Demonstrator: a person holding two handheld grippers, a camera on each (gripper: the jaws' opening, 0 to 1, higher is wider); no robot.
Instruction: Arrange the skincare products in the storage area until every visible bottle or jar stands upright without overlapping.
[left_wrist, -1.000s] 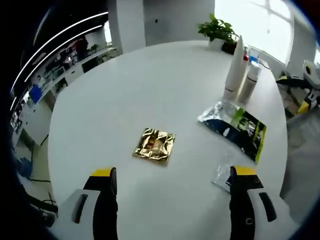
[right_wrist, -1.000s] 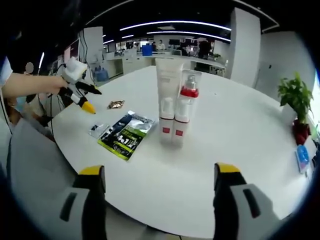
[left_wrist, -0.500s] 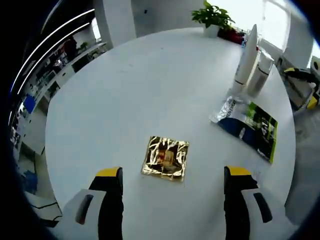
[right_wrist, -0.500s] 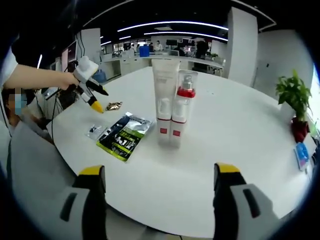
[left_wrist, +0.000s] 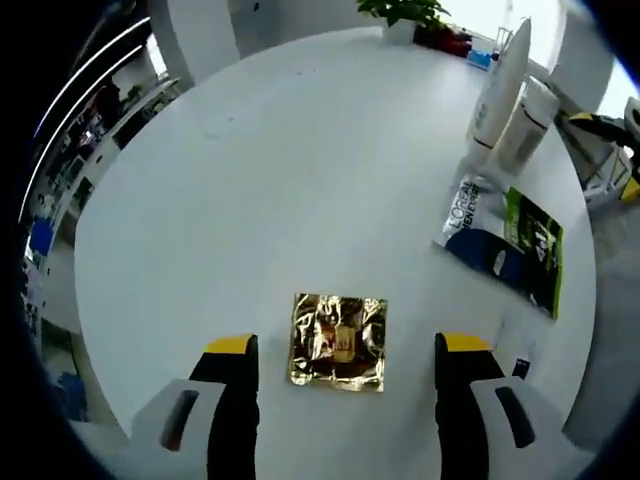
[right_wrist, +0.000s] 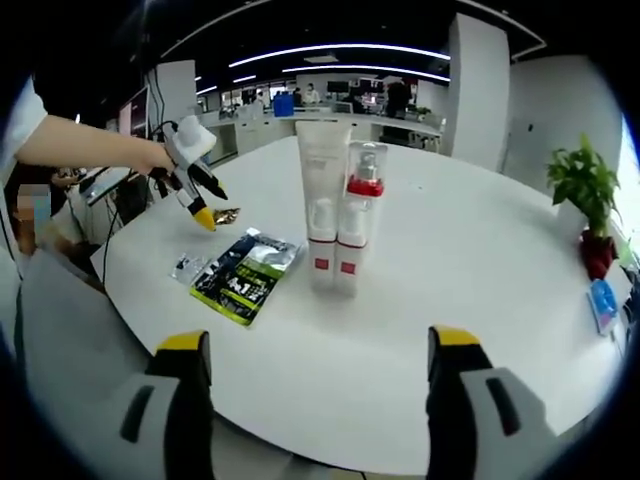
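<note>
Sachet (left_wrist: 339, 341) between open left fingers (left_wrist: 232, 400)

light: bright, even; ceiling strips (right_wrist: 340, 50) at 12 in the right gripper view
glare: window (left_wrist: 480, 12) blown out at 1 in the left gripper view
shadows: faint on the table (left_wrist: 300, 150)
foil (left_wrist: 339, 341): sharp, glinting
edges: fisheye bend, soft focus

Tube (right_wrist: 322, 205) and pump bottle (right_wrist: 356, 215) upright, touching.
</note>
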